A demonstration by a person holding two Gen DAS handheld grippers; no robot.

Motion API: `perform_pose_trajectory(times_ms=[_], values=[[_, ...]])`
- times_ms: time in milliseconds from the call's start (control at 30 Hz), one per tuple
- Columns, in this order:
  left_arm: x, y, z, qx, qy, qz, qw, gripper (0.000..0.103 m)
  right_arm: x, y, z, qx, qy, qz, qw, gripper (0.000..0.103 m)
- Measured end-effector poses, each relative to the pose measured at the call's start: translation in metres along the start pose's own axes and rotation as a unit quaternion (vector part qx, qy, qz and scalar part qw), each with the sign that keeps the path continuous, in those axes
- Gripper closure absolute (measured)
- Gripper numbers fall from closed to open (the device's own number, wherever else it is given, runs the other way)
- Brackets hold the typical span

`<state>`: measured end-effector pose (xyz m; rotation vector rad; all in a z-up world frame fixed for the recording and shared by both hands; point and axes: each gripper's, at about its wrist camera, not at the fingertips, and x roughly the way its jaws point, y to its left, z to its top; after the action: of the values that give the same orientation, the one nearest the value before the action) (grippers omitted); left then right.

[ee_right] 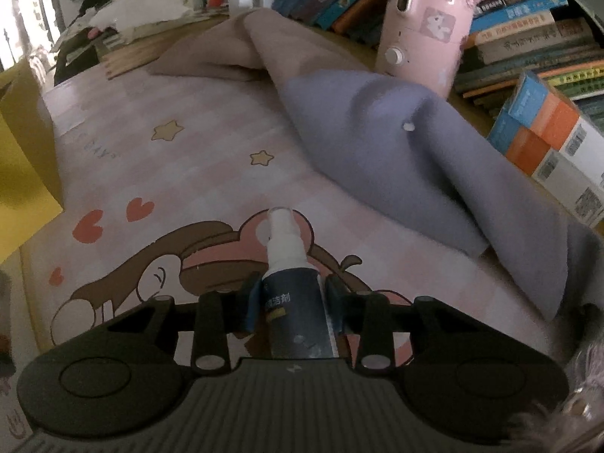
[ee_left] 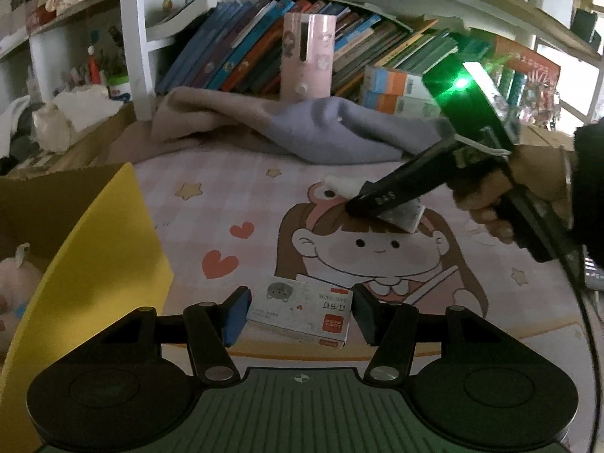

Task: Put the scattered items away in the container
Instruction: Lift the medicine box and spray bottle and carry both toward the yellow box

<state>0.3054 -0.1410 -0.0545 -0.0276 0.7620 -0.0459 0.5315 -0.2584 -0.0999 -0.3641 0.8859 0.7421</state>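
In the left wrist view my left gripper (ee_left: 300, 311) is open, its blue pads on either side of a small white staple box (ee_left: 302, 311) lying on the pink cartoon desk mat (ee_left: 234, 196). A cardboard box with a yellow flap (ee_left: 102, 249) stands at the left. My right gripper (ee_left: 377, 204) shows farther back, around a small spray bottle (ee_left: 406, 215). In the right wrist view my right gripper (ee_right: 292, 302) is shut on that dark spray bottle (ee_right: 294, 313) with a white nozzle, just above the mat (ee_right: 188, 173).
A beige and grey-blue cloth (ee_left: 309, 128) lies crumpled at the back of the mat. Behind it stand a pink cylindrical device (ee_left: 307, 56), a row of books (ee_left: 241, 49) and orange-blue boxes (ee_right: 547, 139). A plush toy (ee_left: 15, 283) sits inside the cardboard box.
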Motion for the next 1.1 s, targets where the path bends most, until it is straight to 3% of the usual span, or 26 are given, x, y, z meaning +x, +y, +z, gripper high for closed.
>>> perform_pose_trajectory(times_ms=[167, 300, 1100], values=[[-0.014, -0.002, 0.004, 0.002, -0.01, -0.005, 0.9999, 0.046, -0.004, 0.001, -0.003, 0.007, 0.001, -0.011, 1.0, 0.071], [-0.029, -0.003, 0.009, 0.007, -0.023, -0.008, 0.9997, 0.046, -0.019, 0.009, -0.007, 0.016, -0.024, -0.023, 0.999, 0.072], [-0.12, -0.001, 0.005, 0.035, -0.085, -0.062, 0.9939, 0.046, -0.158, 0.086, -0.045, 0.025, -0.103, -0.026, 0.994, 0.073]])
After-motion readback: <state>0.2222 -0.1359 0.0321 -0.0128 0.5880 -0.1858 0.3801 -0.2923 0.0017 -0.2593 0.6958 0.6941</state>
